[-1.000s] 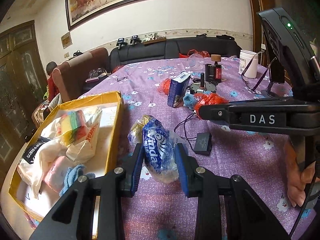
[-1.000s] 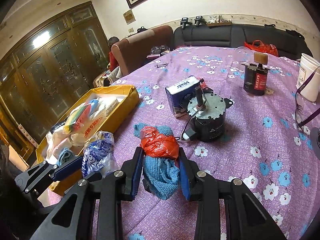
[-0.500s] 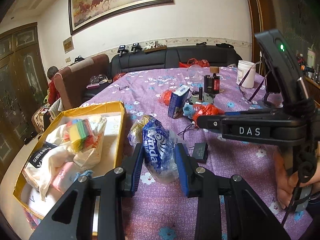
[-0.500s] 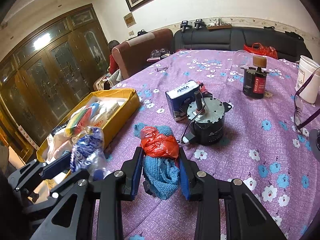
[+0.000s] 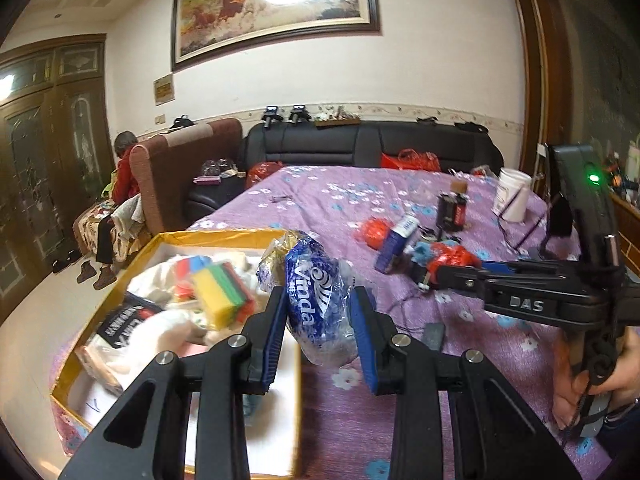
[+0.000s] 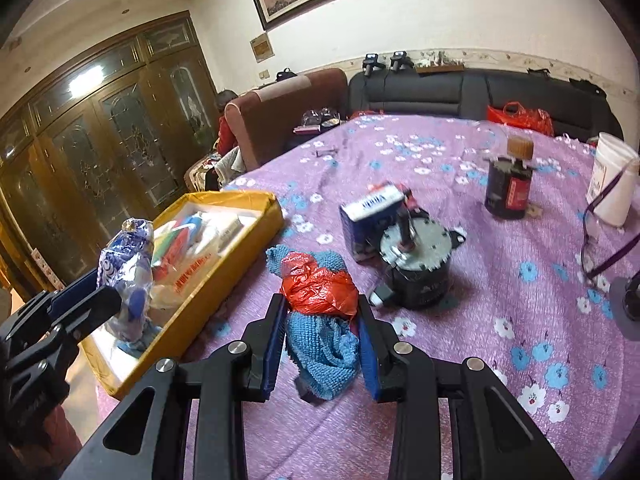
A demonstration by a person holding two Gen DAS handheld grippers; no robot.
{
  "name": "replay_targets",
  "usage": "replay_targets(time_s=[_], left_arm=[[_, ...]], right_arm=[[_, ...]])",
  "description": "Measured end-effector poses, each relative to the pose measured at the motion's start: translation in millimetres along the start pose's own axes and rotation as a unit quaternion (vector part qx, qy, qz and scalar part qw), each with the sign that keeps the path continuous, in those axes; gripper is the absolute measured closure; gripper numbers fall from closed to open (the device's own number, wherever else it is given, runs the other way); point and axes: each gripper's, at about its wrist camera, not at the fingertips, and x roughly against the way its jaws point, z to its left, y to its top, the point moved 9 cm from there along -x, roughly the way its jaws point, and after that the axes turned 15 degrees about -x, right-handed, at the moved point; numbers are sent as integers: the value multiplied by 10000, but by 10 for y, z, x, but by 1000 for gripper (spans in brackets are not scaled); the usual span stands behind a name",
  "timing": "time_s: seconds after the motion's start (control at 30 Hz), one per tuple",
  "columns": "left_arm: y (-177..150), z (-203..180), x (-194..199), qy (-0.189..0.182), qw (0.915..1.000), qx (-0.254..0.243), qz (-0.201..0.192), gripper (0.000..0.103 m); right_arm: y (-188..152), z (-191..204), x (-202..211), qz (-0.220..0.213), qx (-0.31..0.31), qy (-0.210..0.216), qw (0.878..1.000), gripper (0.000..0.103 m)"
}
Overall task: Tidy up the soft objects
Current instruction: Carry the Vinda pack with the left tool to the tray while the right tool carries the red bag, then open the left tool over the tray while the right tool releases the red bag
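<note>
- Your worktop (image 6: 460, 360), draped in purple flowered cloth, carried the shallow yellow cardboard box (image 5: 224, 236), already part-filled with soft goods.
- Your left claw (image 5: 320, 312) was clamped on the blue-and-white plastic tissue pack (image 5: 316, 300), held above the box's near rim; next, carry it inward and release.
- Your right claw (image 6: 324, 336) gripped the blue terry cloth and red plastic bag bundle (image 6: 320, 320) on the worktop.
</note>
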Motion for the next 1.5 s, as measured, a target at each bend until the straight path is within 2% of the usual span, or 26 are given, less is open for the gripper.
replay_targets(time_s=[0.37,0.53,0.7,0.93,1.37,1.5], left_arm=[[-217,709,32,419,9978,500,123,71],[-526,1144,-27,702,9928,877,414,71],[-776,1430,-84,777,9879,1178,642,71],[-890,1505,-138,752,9869,1226,728,71],[-902,1454,-218,570,9899,1089,703,71],[-917,1384,-184,439,9912,1028,710,71]], right_arm=[[-45,733,-163,333,-74,629,9974,66],[-192,1124,-391,604,33,842,9946,66],[-375,1433,-603,902,183,950,9912,66],[-539,1674,-907,1151,322,853,9892,66],[-298,1835,-1392,1069,373,481,9924,66],[-354,1846,-1579,1398,333,429,9887,64]])
